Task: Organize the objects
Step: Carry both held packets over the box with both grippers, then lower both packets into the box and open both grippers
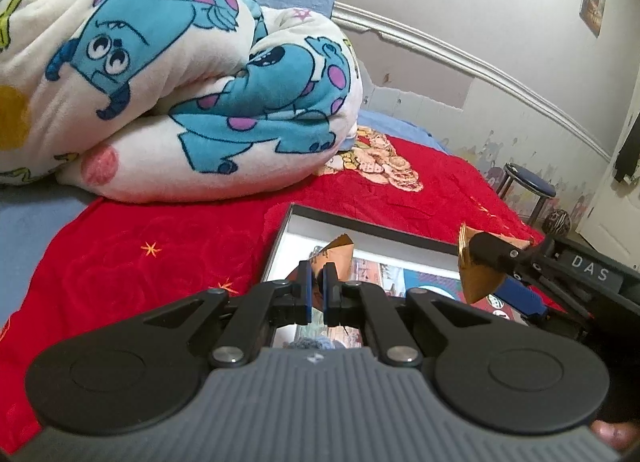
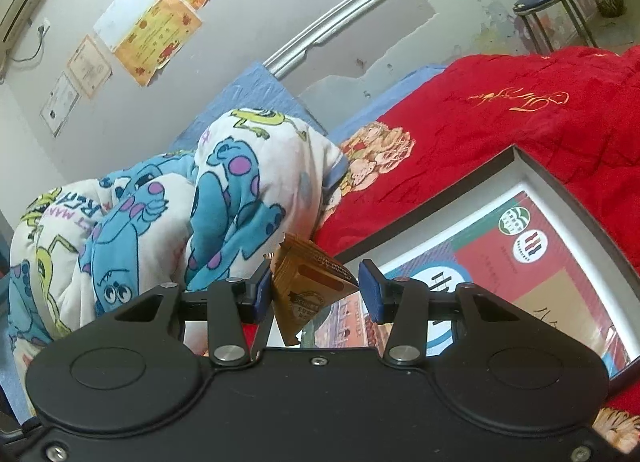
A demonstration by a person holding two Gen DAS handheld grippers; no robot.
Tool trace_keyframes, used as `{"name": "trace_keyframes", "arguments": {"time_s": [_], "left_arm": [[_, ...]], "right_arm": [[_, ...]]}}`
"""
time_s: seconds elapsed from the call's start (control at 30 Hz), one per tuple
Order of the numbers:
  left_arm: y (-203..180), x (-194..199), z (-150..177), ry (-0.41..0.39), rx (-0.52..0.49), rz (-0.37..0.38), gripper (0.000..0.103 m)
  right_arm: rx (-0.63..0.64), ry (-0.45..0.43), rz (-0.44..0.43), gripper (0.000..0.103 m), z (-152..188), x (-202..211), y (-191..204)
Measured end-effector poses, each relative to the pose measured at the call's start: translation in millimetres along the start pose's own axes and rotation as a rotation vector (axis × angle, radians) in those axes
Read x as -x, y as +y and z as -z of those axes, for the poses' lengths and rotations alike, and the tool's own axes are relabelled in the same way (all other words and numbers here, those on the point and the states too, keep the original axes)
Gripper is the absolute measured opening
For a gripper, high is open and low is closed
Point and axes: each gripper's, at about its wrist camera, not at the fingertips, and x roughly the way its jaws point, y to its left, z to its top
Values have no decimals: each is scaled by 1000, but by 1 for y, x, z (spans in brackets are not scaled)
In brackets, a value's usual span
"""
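Observation:
My left gripper [image 1: 317, 287] is shut on a gold-brown snack packet [image 1: 339, 255] and holds it over a framed picture [image 1: 372, 238] that lies flat on the red bedspread [image 1: 168, 246]. My right gripper [image 2: 314, 292] is open, with another gold-brown packet [image 2: 310, 282] between its jaws, resting against the left pad and apart from the right pad. That gripper [image 1: 486, 252] also shows at the right of the left wrist view with its packet [image 1: 474, 282]. The frame [image 2: 560, 190] fills the lower right of the right wrist view.
A rolled cartoon blanket [image 1: 180, 74] lies at the back of the bed, also seen in the right wrist view [image 2: 168, 214]. A blue-topped stool [image 1: 528, 186] and a dark ball [image 1: 557, 223] stand on the floor beyond the bed. Certificates [image 2: 160, 26] hang on the wall.

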Motion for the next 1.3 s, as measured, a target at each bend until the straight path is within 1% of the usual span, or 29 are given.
{"name": "trace_keyframes", "arguments": {"time_s": [0.13, 0.3, 0.43, 0.5, 0.67, 0.87, 1.0, 1.1, 1.23, 1.3], "left_arm": [[-1, -2, 3, 5, -18, -10, 7], [-5, -9, 11, 38, -32, -8, 7], [-9, -12, 17, 58, -48, 0, 7], [-10, -14, 20, 65, -62, -12, 7], [-8, -19, 23, 83, -55, -21, 6], [-10, -21, 22, 76, -78, -44, 7], [-16, -22, 25, 76, -127, -64, 7], [-20, -23, 27, 78, -159, -87, 8], [-19, -25, 29, 89, -168, -101, 9], [-19, -26, 29, 94, -172, -104, 10]], "right_arm": [[5, 8, 1, 44, 3, 0, 2], [-2, 26, 3, 44, 7, -2, 0], [-16, 51, -3, 44, 11, -5, -3], [-30, 64, -7, 44, 13, -6, -6], [-58, 105, -22, 44, 16, -12, -10], [-13, 128, 4, 44, 24, -21, -2], [24, 130, 49, 44, 30, -24, 2], [54, 138, 54, 44, 30, -27, 4], [91, 148, 73, 44, 32, -30, 8], [113, 153, 96, 44, 33, -33, 10]]}}
